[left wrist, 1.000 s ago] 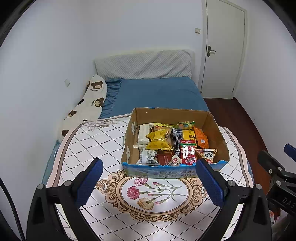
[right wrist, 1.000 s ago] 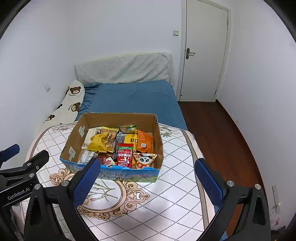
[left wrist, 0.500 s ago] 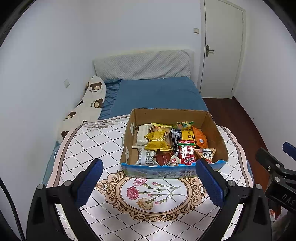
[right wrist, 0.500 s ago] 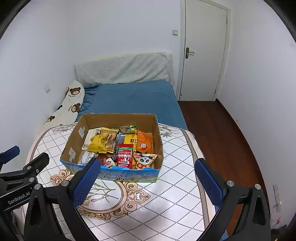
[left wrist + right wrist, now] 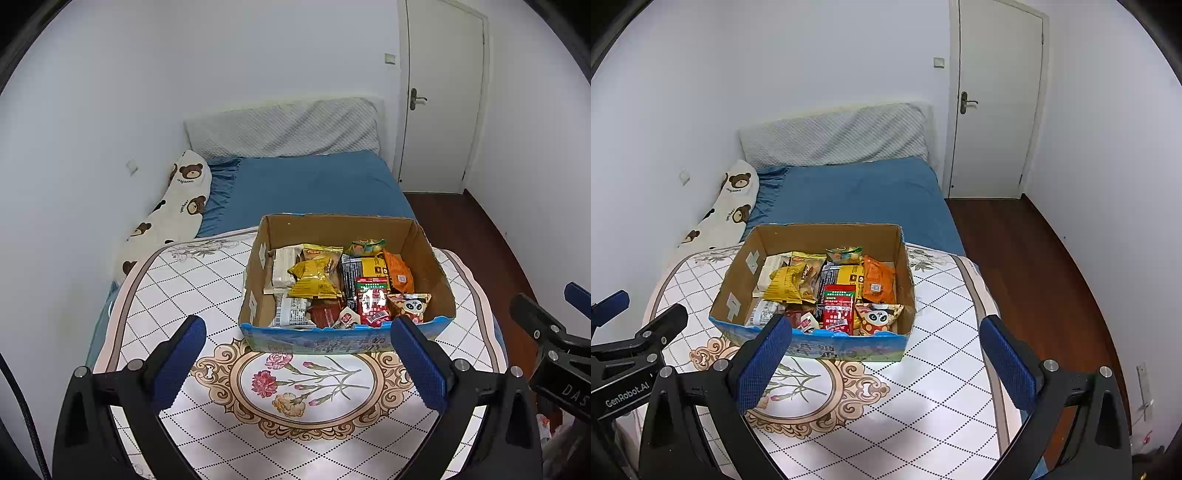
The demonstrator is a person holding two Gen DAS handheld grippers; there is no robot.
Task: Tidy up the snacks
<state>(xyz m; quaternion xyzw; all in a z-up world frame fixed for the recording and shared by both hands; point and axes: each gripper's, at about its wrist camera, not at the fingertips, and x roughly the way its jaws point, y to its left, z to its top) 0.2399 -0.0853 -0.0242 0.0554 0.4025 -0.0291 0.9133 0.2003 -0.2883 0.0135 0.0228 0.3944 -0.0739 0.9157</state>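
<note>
An open cardboard box (image 5: pixel 432 258) (image 5: pixel 738 280) stands on the patterned table, holding several snack packets: a yellow bag (image 5: pixel 314 280), a red packet (image 5: pixel 373 302), an orange packet (image 5: pixel 400 275) and a panda packet (image 5: pixel 879 315). My left gripper (image 5: pixel 297 363) is open and empty, held above the table in front of the box. My right gripper (image 5: pixel 886 363) is open and empty, in front of the box's right half. Each gripper shows at the edge of the other's view.
The table's cloth (image 5: pixel 177 291) has a diamond grid and a flower medallion (image 5: pixel 303 384). Behind it lie a blue bed (image 5: pixel 314 184) and a bear-print pillow (image 5: pixel 177 206). A closed door (image 5: pixel 993 110) and wooden floor (image 5: pixel 1027 266) are at the right.
Both views have shifted slightly; the box sits a little farther away in the frames. Both grippers stay open and empty.
</note>
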